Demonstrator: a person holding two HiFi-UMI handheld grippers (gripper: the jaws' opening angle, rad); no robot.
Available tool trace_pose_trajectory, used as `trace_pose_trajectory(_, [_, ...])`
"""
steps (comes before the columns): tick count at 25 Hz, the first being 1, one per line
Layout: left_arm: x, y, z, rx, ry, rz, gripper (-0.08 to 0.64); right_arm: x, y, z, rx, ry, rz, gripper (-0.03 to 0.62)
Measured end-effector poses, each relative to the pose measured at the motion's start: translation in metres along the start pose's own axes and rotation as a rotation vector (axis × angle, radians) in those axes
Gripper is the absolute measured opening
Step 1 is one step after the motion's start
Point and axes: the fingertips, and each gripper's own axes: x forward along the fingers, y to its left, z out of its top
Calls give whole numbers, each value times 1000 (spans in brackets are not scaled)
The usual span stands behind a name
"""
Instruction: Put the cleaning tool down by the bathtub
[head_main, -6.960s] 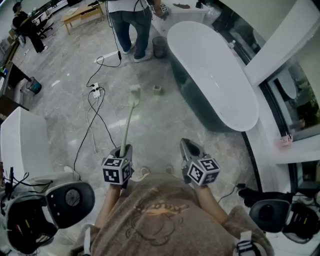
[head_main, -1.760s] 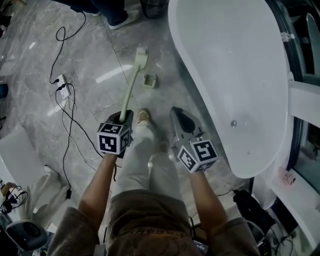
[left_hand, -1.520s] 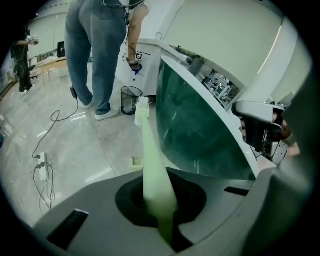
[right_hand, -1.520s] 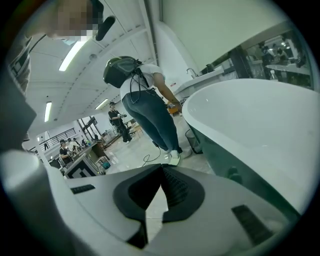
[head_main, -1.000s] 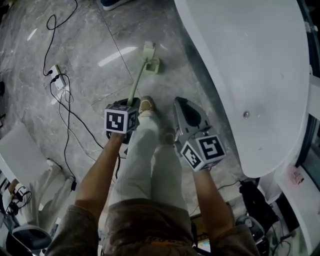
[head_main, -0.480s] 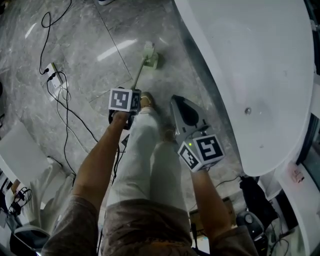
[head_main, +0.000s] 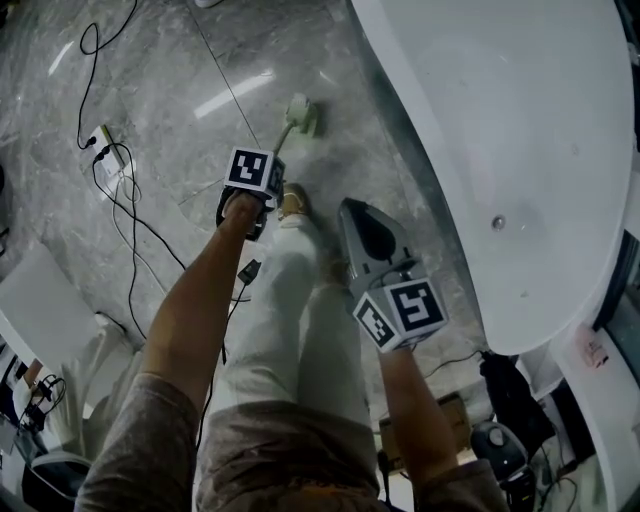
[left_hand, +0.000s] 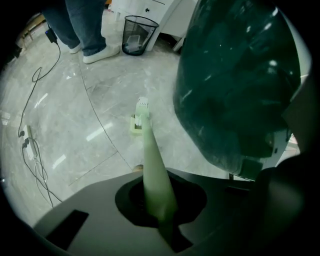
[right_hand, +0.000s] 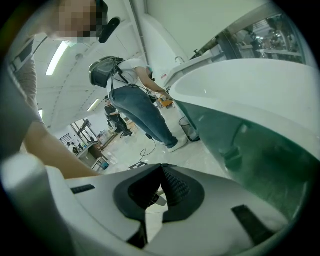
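My left gripper has its fingers clenched on the pale green handle of the cleaning tool. The left gripper view shows the handle running straight out from between them. The tool slants down toward 12 o'clock from that hand. Its head is low over the marble floor, right by a small green holder, and the bathtub fills the side from 1 to 4 o'clock. I cannot tell whether the head touches the floor or the holder. My right gripper sits at 4 o'clock of the left one, its fingers pressed together on nothing, near the tub's rim.

What worries me is the release. The handle stands steep, so if I let go now I expect it to topple. It could fall toward 2 o'clock and clatter against the tub's dark side, or back toward 6 o'clock onto my shoe. The floor looks glossy, so the head may skid and shove the holder away as weight comes onto it. The cable at 9 o'clock is a snag if the handle falls that way. I judge the handle should be much lower before the fingers open.
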Motion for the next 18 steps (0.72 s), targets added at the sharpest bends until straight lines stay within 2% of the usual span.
trace_pose_trajectory(12, [14, 11, 17, 1, 141, -7, -2, 16, -2, 4, 27, -1, -9, 0])
trace_pose_trajectory(18, [22, 10, 26, 19, 202, 16, 0, 15, -2, 3, 40, 2, -9, 0])
